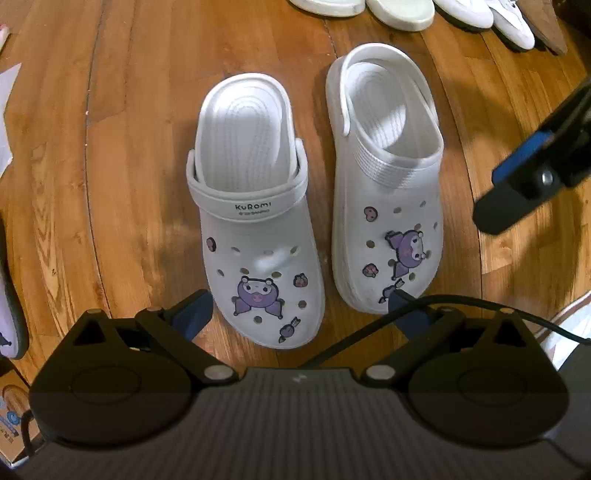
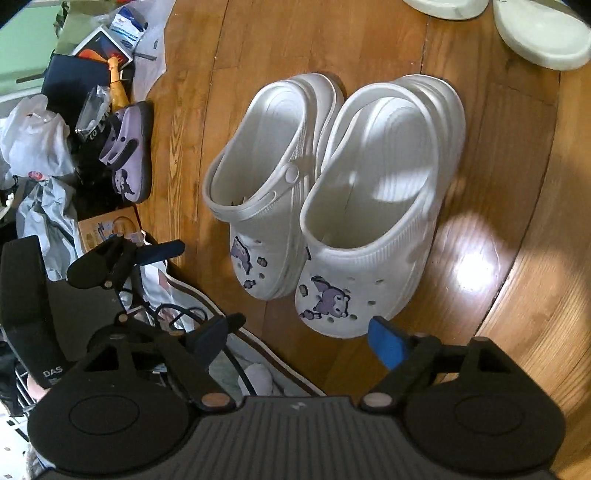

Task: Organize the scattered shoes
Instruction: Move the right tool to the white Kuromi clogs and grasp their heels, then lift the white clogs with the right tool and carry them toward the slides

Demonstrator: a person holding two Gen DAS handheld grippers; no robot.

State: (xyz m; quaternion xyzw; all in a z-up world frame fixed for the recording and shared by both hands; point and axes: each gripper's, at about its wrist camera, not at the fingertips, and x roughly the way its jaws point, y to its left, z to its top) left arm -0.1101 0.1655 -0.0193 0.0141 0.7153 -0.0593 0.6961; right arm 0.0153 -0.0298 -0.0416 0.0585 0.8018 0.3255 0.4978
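Two white clogs with purple cartoon charms stand side by side on the wooden floor, toes toward me. In the left wrist view the left clog (image 1: 255, 221) has its strap folded forward, and the right clog (image 1: 388, 177) has its strap at the heel. My left gripper (image 1: 299, 314) is open, a fingertip on either side of the left clog's toe, holding nothing. In the right wrist view the same pair appears as a near clog (image 2: 376, 206) and a far clog (image 2: 266, 199). My right gripper (image 2: 301, 338) is open and empty just short of their toes.
A row of white shoes (image 1: 399, 14) lies at the far edge, seen as pale slippers (image 2: 543, 37) from the right. A purple clog (image 2: 129, 155) lies by a heap of bags and boxes (image 2: 37, 147) on the left. My right gripper's finger (image 1: 517, 184) reaches in beside the pair.
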